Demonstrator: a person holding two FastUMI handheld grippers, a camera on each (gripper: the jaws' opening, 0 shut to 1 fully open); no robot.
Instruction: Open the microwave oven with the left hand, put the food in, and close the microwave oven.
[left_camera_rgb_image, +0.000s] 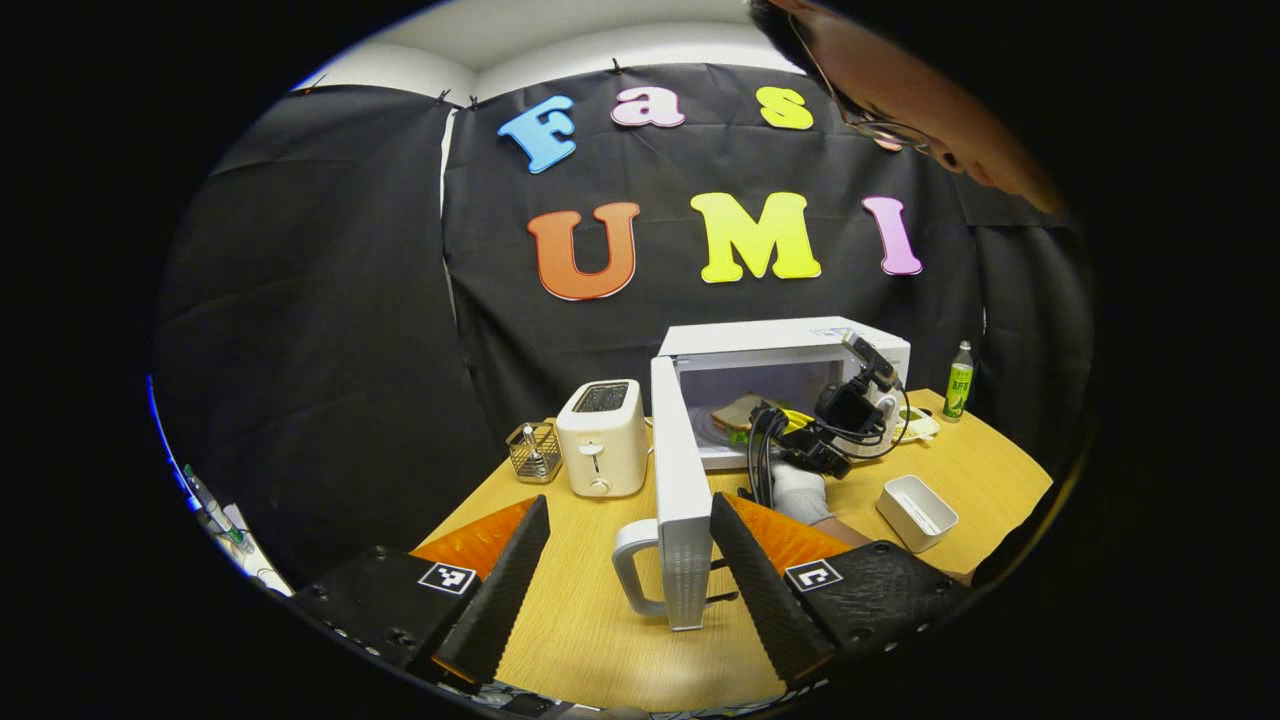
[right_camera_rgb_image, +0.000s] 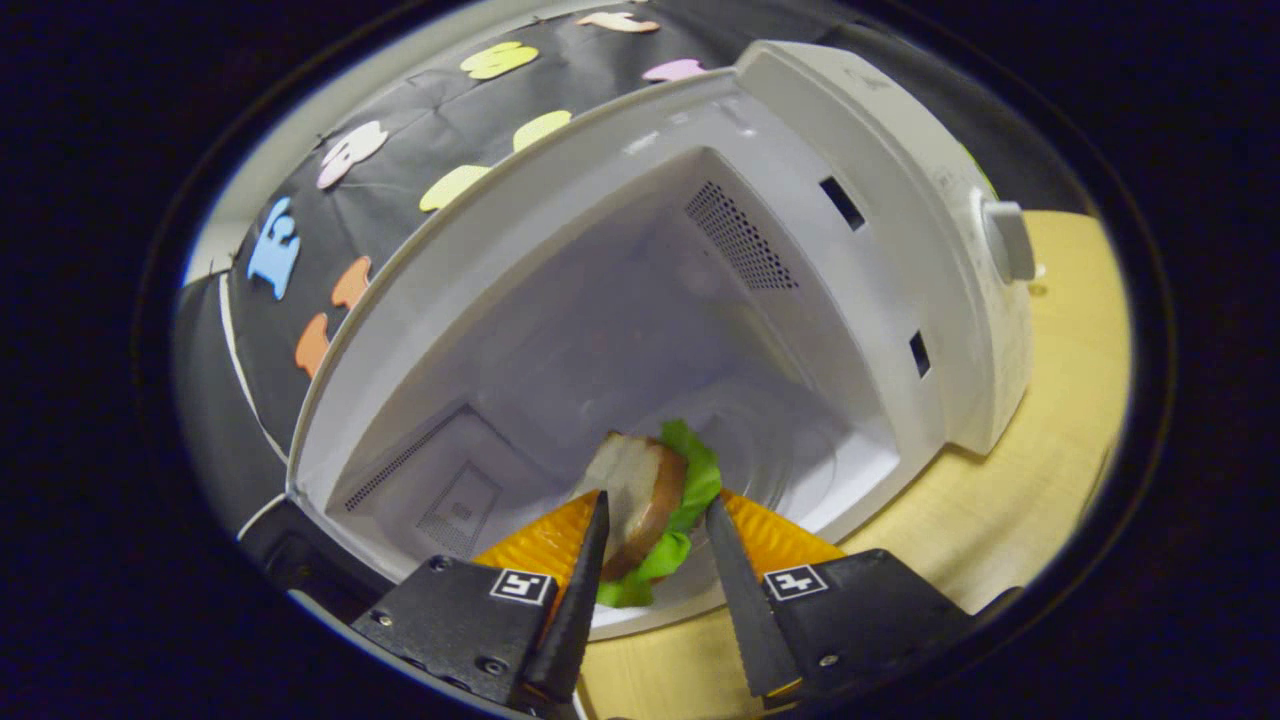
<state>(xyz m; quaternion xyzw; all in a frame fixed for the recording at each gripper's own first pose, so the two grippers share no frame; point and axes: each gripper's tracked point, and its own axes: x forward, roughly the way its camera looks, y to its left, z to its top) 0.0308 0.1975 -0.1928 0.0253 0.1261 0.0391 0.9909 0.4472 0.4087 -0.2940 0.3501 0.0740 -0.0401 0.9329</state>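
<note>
A white microwave (left_camera_rgb_image: 790, 390) stands at centre frame on the wooden table (left_camera_rgb_image: 590, 620), its door (left_camera_rgb_image: 680, 500) swung wide toward the camera in the left gripper view. Beside it, centre left, sits a toaster (left_camera_rgb_image: 601, 437). In the right gripper view the right gripper (right_camera_rgb_image: 652, 560) holds a sandwich (right_camera_rgb_image: 645, 505) just inside the oven's mouth, low in the frame. The left gripper (left_camera_rgb_image: 630, 570) hangs wide apart by the door handle (left_camera_rgb_image: 635, 565). The loading step looks under way; next, release the sandwich, withdraw, then push the door closed.
</note>
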